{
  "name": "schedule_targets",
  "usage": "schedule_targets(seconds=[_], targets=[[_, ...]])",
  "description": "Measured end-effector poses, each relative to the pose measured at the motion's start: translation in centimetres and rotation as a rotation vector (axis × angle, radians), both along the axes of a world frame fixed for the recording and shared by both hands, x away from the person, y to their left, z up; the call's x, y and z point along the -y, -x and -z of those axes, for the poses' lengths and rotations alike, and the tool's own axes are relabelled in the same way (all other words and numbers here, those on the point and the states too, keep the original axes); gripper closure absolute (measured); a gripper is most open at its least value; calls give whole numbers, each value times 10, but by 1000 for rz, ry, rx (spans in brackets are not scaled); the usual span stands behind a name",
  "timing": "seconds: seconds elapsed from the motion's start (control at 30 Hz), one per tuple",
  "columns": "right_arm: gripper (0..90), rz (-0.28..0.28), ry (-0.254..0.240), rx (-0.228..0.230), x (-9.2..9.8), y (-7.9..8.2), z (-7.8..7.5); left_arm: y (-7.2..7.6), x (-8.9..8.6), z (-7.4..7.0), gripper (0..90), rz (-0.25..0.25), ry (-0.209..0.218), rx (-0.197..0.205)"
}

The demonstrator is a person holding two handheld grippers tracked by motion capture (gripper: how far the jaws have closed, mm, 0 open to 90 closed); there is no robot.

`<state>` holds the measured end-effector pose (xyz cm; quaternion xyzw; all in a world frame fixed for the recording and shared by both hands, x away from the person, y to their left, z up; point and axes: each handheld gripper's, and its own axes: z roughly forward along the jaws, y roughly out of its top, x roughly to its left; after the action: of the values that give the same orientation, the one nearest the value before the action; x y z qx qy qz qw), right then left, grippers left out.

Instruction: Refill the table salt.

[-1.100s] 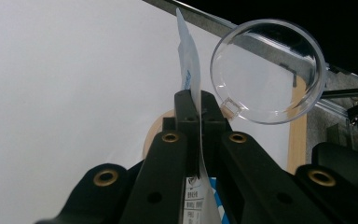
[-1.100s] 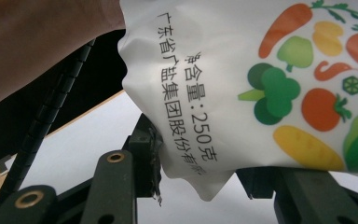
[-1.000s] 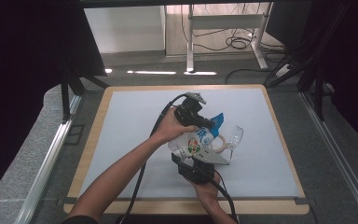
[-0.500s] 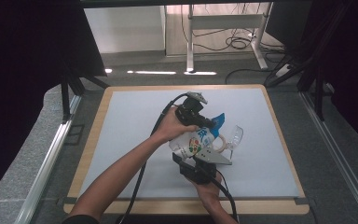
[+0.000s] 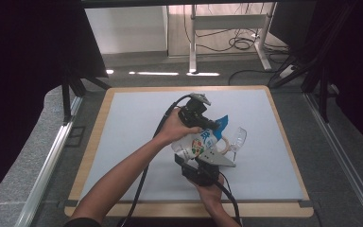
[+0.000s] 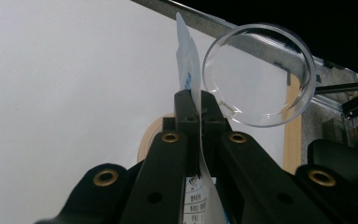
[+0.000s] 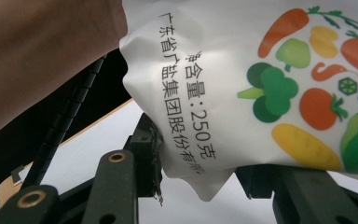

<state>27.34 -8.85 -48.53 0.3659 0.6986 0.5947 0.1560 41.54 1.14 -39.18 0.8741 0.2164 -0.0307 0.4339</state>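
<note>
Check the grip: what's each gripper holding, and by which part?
Both hold the white bag. The left gripper pinches its thin top edge; the right gripper clamps its bottom corner. The clear cup isn't gripped.

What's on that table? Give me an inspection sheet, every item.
Surface: white mat on a wood-edged table.
Job's things: printed pouch held over the mat; clear cup beside it.
Clutter: tan ring by the cup.
Grippers: left gripper clamps the pouch's top edge; right gripper grips its bottom.
Cables: black cable trails from each gripper toward the person.
Surroundings: grey floor, desk legs, loose cords beyond the table.
</note>
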Motion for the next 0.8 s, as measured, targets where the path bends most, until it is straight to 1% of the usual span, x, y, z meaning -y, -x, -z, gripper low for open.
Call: schedule_targets(seconds=[0.3, 0.47, 0.8], targets=[[570, 5, -3, -7, 0, 0, 0, 0, 0, 0, 900, 3, -6, 2], [571, 4, 1, -2, -1, 0, 0, 0, 0, 1, 900, -2, 2, 1], [571, 3, 2, -4, -2, 0, 1, 0, -2, 2, 900, -4, 0, 0]])
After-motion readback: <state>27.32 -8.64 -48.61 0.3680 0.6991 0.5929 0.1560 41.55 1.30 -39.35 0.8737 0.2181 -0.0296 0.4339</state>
